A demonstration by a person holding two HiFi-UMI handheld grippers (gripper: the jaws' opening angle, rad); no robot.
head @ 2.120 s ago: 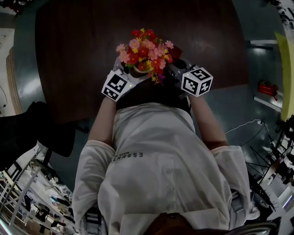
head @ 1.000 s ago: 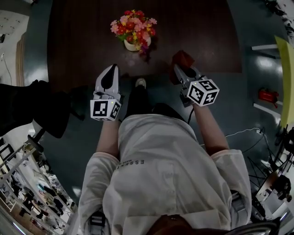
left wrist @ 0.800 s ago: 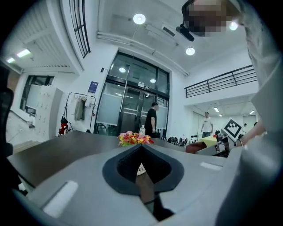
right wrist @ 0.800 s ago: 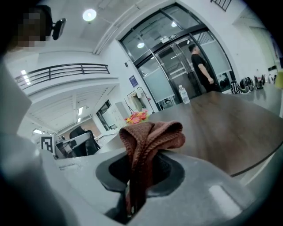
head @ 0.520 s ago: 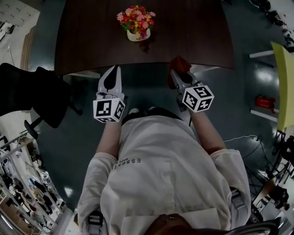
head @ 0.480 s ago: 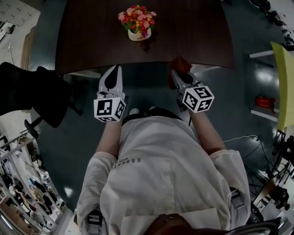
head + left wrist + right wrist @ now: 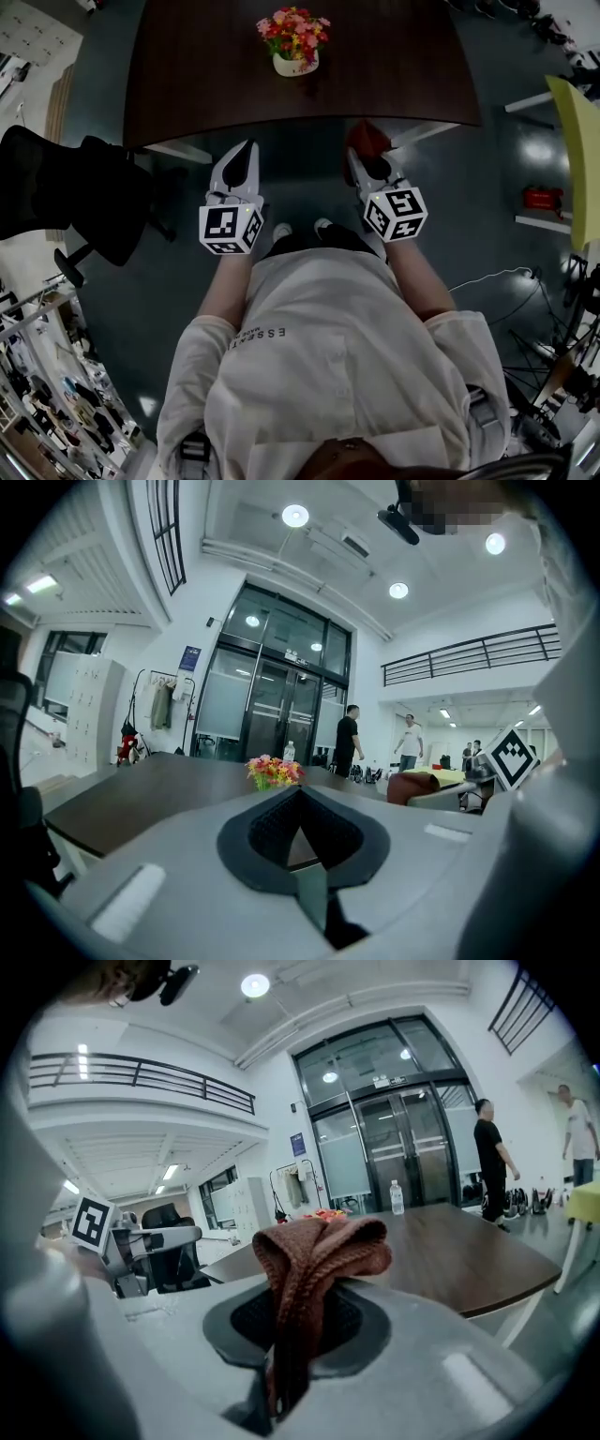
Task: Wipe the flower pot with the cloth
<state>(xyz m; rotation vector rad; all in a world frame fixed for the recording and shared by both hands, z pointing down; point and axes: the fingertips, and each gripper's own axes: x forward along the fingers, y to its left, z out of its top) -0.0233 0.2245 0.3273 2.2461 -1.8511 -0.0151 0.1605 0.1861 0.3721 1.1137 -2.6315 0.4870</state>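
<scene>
**Cloth in the tongs, pot well out of reach**

I stand at the near edge of a dark wooden table (image 7: 187, 75), with a pair of tongs in each hand. The flower pot (image 7: 295, 64), a pale pot under a bunch of pink, red and yellow flowers (image 7: 293, 26), sits on the tabletop at my 12 o'clock. It stands upright, well apart from both tools.

My left gripper (image 7: 246, 152) is held out at about 11 o'clock. Its jaws are pressed together with nothing between them, and the tips meet in a point in the left gripper view. Its marker cube (image 7: 230, 228) rides close to my chest.

My right gripper (image 7: 366, 167) points to 1 o'clock. It is pinching a reddish-brown knitted cloth (image 7: 364, 139), whose bunched folds stand up above the jaws and hang down between them in the right gripper view. The cloth's tip lies near the table's edge and touches neither the wood nor the pot.

A black office chair (image 7: 66, 187) stands at my 9 o'clock on the dark floor. Along the left jaws, the flowers show low on the tabletop. Beyond them are glass doors, where a person in black (image 7: 348, 742) and a person in white (image 7: 409, 742) stand. A water bottle (image 7: 396, 1197) stands on the far side of the table.
</scene>
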